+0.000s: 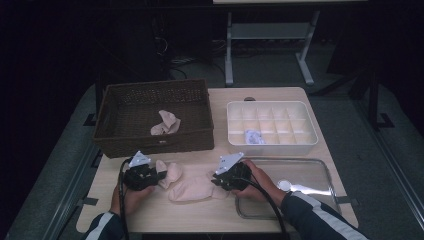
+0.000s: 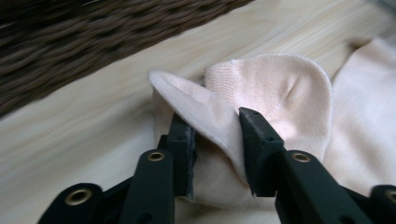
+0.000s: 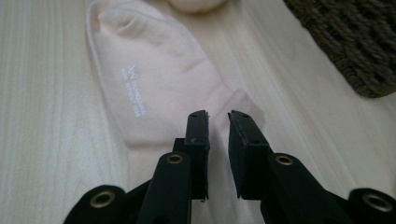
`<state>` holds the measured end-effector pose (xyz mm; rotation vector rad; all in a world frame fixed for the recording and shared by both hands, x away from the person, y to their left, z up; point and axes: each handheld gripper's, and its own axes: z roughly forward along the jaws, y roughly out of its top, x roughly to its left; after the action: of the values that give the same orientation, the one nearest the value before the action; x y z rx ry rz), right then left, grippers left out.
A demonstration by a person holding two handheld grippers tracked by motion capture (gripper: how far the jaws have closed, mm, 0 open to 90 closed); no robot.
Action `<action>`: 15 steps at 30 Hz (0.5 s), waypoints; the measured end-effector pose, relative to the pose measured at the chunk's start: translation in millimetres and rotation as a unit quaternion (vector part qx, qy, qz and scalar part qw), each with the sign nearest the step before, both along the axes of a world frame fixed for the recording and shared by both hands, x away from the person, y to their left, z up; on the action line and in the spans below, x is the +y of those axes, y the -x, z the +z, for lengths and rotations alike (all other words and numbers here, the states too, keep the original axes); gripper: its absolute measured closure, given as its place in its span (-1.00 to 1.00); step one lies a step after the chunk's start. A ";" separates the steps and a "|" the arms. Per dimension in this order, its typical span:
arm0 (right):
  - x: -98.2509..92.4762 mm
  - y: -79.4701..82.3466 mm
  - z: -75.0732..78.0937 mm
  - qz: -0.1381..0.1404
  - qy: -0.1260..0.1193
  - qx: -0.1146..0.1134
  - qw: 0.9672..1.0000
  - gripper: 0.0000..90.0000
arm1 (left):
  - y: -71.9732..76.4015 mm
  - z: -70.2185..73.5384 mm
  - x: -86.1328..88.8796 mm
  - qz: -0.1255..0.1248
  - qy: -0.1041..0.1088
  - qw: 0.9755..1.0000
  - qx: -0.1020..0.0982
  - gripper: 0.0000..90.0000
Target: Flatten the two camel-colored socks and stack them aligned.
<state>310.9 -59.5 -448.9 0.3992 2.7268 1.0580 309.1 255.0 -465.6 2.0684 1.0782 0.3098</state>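
Left gripper view: the left gripper (image 2: 215,135) has a raised fold of the sock (image 2: 261,93) between its jaws, both pads against the cloth — a pinch on the folded end, with the basket (image 2: 93,42) beyond it. In the right gripper view the right gripper (image 3: 218,122) stands narrow over the sock's other end; whether cloth is caught in the slim gap I cannot tell. The sock lies flat ahead of it — on the table (image 3: 42,140).

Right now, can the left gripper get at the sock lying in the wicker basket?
Probably yes, once freed. The left gripper has a fold of the sock on the table between its jaws. The basket sits just beyond it, open-topped, with its sock lying uncovered.
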 end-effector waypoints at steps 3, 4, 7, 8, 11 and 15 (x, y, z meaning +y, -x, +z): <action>-1.1 -4.3 1.8 -0.011 -0.009 0.003 1.000 0.71 | -11.2 -0.6 -19.3 -0.023 -0.006 1.000 -0.009 0.60; -1.8 -7.1 2.2 -0.013 -0.014 -0.001 1.000 0.71 | -15.0 -0.6 -26.2 -0.033 -0.006 0.999 -0.008 0.61; -3.4 -14.7 5.7 -0.030 -0.029 0.003 0.999 0.67 | -22.6 -1.6 -39.6 -0.050 -0.003 0.999 -0.011 0.64; -3.4 -16.4 7.3 -0.037 -0.035 0.004 0.999 0.64 | -28.2 -2.9 -52.7 -0.068 0.003 0.998 -0.013 0.64; -3.2 -21.7 10.4 -0.053 -0.049 0.007 0.997 0.58 | -30.3 -3.5 -71.5 -0.092 -0.003 0.995 -0.025 0.64; -1.5 -27.7 9.0 -0.069 -0.047 0.001 0.997 0.52 | -30.4 -5.1 -81.4 -0.105 0.004 0.994 -0.031 0.58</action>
<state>338.6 -60.9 -440.0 0.5956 2.6151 1.1502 339.5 173.6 -470.7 2.1289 0.8144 0.2622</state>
